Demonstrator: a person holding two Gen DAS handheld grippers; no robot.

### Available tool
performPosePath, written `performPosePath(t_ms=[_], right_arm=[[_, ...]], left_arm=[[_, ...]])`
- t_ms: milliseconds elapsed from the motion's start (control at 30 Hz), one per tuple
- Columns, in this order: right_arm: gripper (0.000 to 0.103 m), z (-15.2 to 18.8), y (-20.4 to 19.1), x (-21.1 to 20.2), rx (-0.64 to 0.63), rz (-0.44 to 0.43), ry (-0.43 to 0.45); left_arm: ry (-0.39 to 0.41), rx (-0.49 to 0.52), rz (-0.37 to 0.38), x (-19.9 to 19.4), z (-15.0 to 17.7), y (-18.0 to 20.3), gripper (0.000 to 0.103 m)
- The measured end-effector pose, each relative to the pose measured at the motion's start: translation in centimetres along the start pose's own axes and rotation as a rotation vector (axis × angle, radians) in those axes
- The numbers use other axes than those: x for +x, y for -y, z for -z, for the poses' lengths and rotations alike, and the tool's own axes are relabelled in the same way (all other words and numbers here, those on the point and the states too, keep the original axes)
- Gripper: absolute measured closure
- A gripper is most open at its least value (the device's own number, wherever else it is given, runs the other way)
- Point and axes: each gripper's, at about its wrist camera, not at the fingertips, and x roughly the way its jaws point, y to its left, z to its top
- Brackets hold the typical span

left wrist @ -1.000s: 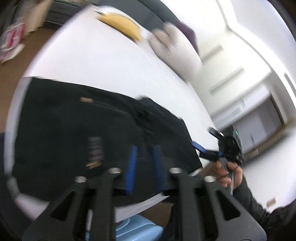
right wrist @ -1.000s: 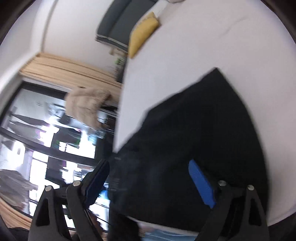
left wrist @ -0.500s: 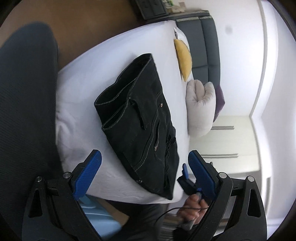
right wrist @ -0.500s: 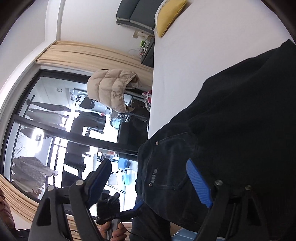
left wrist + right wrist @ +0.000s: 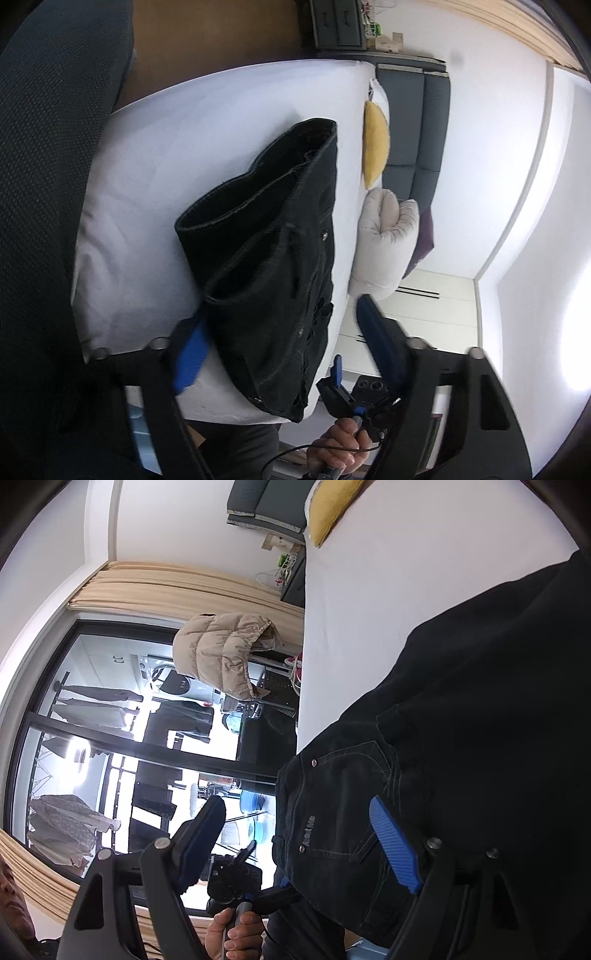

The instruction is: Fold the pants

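Black jeans (image 5: 280,266) lie folded in a compact stack on the white bed (image 5: 207,133). My left gripper (image 5: 284,339) is open and empty, held above the near end of the stack. My right gripper (image 5: 303,834) is open and empty, over the jeans' waistband and back pocket (image 5: 343,805). The right gripper also shows in the left wrist view (image 5: 343,391), held in a hand off the bed's near edge. The left gripper shows in the right wrist view (image 5: 266,871), held in a hand.
A yellow cushion (image 5: 375,144) and a rolled grey duvet (image 5: 384,243) lie at the far side of the bed. A dark chair back (image 5: 40,184) fills the left. A beige puffer jacket (image 5: 225,653) hangs by the window. A blue bin (image 5: 146,439) sits below.
Both grippers have pulled back from the jeans and tilted. The left gripper, nearly closed a second ago, has opened wide. The jeans lie still on the bed.
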Motion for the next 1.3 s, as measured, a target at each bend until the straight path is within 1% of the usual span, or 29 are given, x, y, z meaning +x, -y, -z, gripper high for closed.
performPosePath(t_ms=[67, 100, 133, 233, 367, 433, 500, 533, 567, 600, 700, 733, 767, 833, 867, 900, 933, 967, 1000, 1033, 1100, 1133, 1167, 1233, 1267, 1300], right_arm=[[0.020, -0.3, -0.1, 0.4, -0.006, 0.008, -0.012], [0.020, -0.4, -0.2, 0.6, -0.010, 0.013, -0.019], [0.020, -0.6, -0.3, 0.8, -0.015, 0.022, -0.030], [0.020, -1.1, -0.8, 1.3, -0.031, 0.056, -0.067], [0.020, -2.0, -0.4, 1.4, -0.028, 0.101, -0.106], [0.020, -2.4, 0.5, 2.1, -0.001, 0.143, -0.157], [0.020, -2.5, 2.2, 3.4, 0.038, 0.191, -0.210], [0.026, -2.3, 3.4, 4.0, 0.057, 0.237, -0.236], [0.028, -2.1, 4.0, 4.4, 0.055, 0.256, -0.235], [0.028, -2.0, 4.1, 4.3, 0.044, 0.246, -0.213], [0.027, -2.2, 3.4, 3.8, 0.053, 0.239, -0.210], [0.027, -2.4, 3.2, 3.3, 0.064, 0.232, -0.195], [0.027, -2.6, 2.8, 2.4, 0.072, 0.205, -0.168], [0.027, -3.5, 1.7, 0.0, 0.068, 0.121, -0.110], [0.025, -3.9, 1.2, -0.9, 0.064, 0.101, -0.093], [0.024, -4.4, 0.7, -1.9, 0.054, 0.085, -0.081], [0.021, -4.8, 0.2, -2.8, 0.040, 0.072, -0.076], [0.018, -5.1, -0.2, -3.5, 0.025, 0.062, -0.075], [0.017, -5.3, -0.5, -4.2, 0.013, 0.055, -0.078], [0.014, -5.5, -0.5, -4.7, 0.007, 0.047, -0.087], [0.013, -5.4, -0.3, -5.3, 0.001, 0.017, -0.105], [0.011, -5.2, 0.0, -5.5, -0.005, 0.006, -0.112], [0.008, -5.0, 0.4, -5.6, -0.009, 0.017, -0.115], [0.007, -5.1, 2.4, -5.7, 0.025, 0.108, -0.109], [0.007, -5.2, 3.5, -5.8, 0.060, 0.130, -0.108], [0.007, -5.3, 4.4, -5.6, 0.093, 0.119, -0.106]], left_arm=[[-0.007, 0.000, -0.016, 0.3, -0.2, 0.0, 0.069], [-0.015, 0.010, -0.030, 0.6, -0.3, 0.2, 0.073], [-0.018, 0.025, -0.037, 0.9, -0.4, 0.4, 0.073], [-0.026, 0.120, -0.060, 1.6, -0.4, 2.5, 0.080], [-0.018, 0.260, -0.094, 1.9, -0.1, 5.9, 0.085], [-0.013, 0.316, -0.104, 2.2, 0.2, 7.7, 0.085], [-0.010, 0.398, -0.115, 2.6, 0.9, 10.0, 0.086], [-0.009, 0.435, -0.119, 2.7, 1.3, 11.0, 0.086], [-0.009, 0.482, -0.127, 3.0, 1.8, 12.2, 0.086], [-0.010, 0.535, -0.135, 3.4, 2.4, 13.5, 0.086], [-0.026, 0.688, -0.157, 5.5, 4.6, 17.0, 0.086], [-0.039, 0.733, -0.161, 6.3, 5.4, 18.0, 0.086], [-0.058, 0.788, -0.164, 7.3, 6.7, 19.0, 0.086], [-0.107, 0.898, -0.172, 9.9, 9.3, 20.8, 0.086], [-0.147, 0.964, -0.179, 11.8, 11.3, 21.5, 0.086], [-0.181, 1.011, -0.177, 13.2, 12.7, 21.9, 0.087], [-0.216, 1.056, -0.174, 14.7, 14.0, 22.3, 0.089], [-0.262, 1.142, -0.198, 16.8, 16.3, 22.4, 0.092], [-0.302, 1.195, -0.197, 18.3, 18.0, 22.3, 0.097], [-0.340, 1.246, -0.207, 20.0, 19.3, 22.2, 0.098], [-0.409, 1.357, -0.248, 22.9, 22.6, 20.8, 0.098], [-0.434, 1.392, -0.272, 23.9, 23.4, 20.0, 0.098], [-0.461, 1.414, -0.306, 25.1, 23.9, 19.1, 0.098], [-0.474, 1.402, -0.329, 25.7, 23.8, 18.7, 0.098], [-0.457, 1.419, -0.336, 25.3, 23.7, 19.0, 0.098], [-0.424, 1.459, -0.351, 24.6, 23.6, 19.4, 0.098]])
